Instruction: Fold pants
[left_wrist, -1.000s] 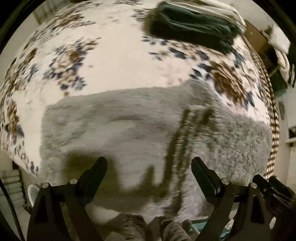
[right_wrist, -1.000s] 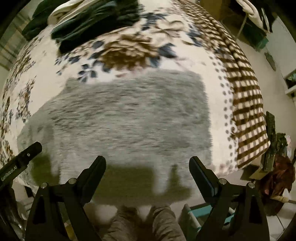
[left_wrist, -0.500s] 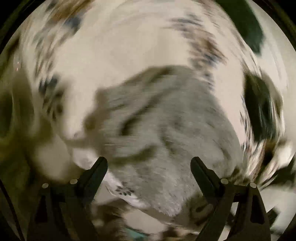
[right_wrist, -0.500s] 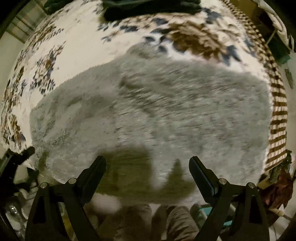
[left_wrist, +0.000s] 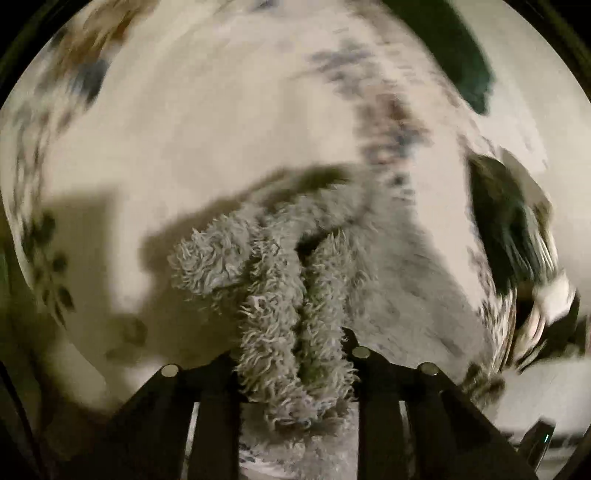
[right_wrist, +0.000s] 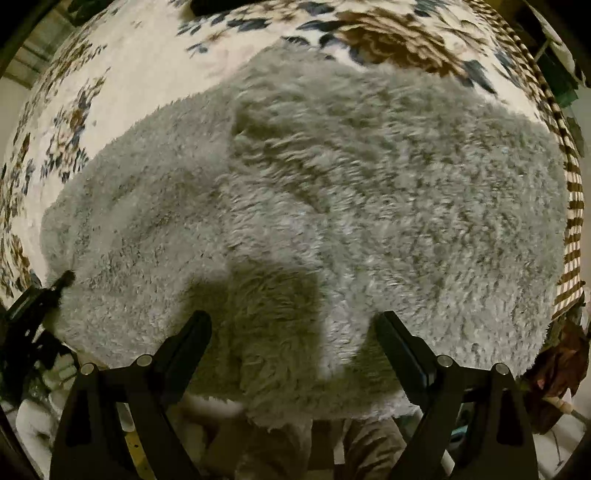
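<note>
Half a second ago the left gripper (left_wrist: 291, 354) was spread over the fleece; now its fingers pinch a bunched edge of the grey pants (right_wrist: 314, 206), which lie on the floral blanket (right_wrist: 122, 74). The right gripper (right_wrist: 291, 343) hovers above them, fingers apart and empty. A fold looks ready to begin.
</note>
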